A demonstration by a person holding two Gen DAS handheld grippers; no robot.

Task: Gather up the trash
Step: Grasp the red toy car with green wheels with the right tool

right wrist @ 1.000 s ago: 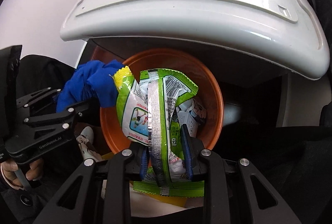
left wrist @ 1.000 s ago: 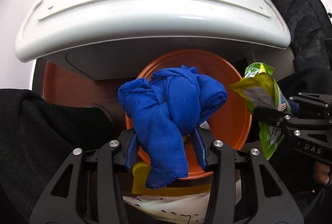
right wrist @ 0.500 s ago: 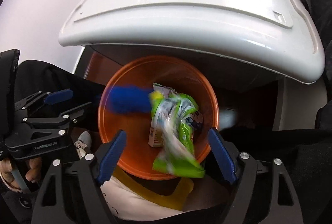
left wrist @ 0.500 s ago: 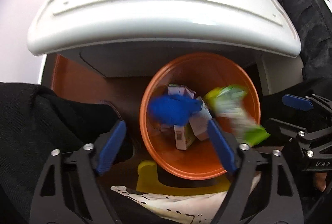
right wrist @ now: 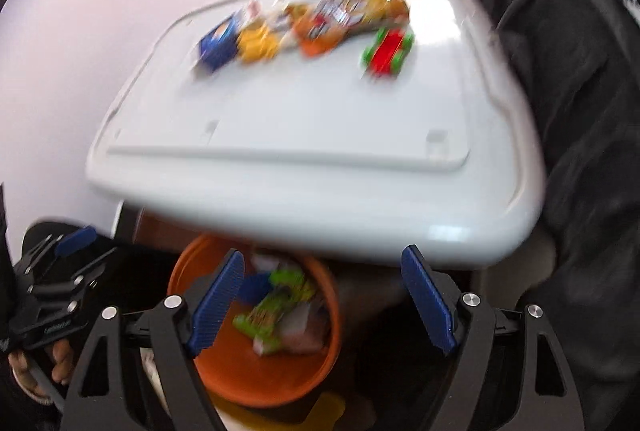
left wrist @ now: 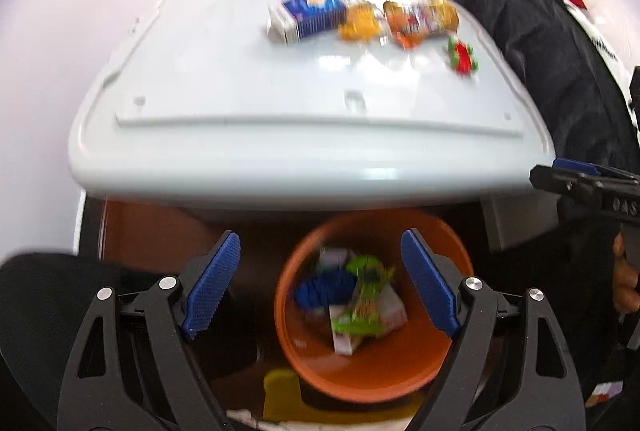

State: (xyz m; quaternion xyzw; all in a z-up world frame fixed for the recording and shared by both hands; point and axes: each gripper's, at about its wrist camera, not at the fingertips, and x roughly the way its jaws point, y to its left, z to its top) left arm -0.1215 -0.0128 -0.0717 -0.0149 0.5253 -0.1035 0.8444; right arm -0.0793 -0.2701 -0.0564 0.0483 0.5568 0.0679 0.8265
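Observation:
An orange bin stands on the floor below the white table. Inside it lie a blue cloth, a green snack wrapper and small cartons. My left gripper hangs open above the bin with nothing between its pads. My right gripper is open too, empty, over the bin's right side. On the table's far part lie a blue carton, a yellow wrapper, an orange snack bag and a red and green toy car.
A dark garment hangs at the table's right. A yellow object lies on the floor beside the bin. A hand holds the left gripper's handle at the lower left of the right wrist view.
Both grippers opened and let go: the blue cloth and the green wrapper fell into the orange bin. Both hands then rose and tilted up, bringing the tabletop items into view.

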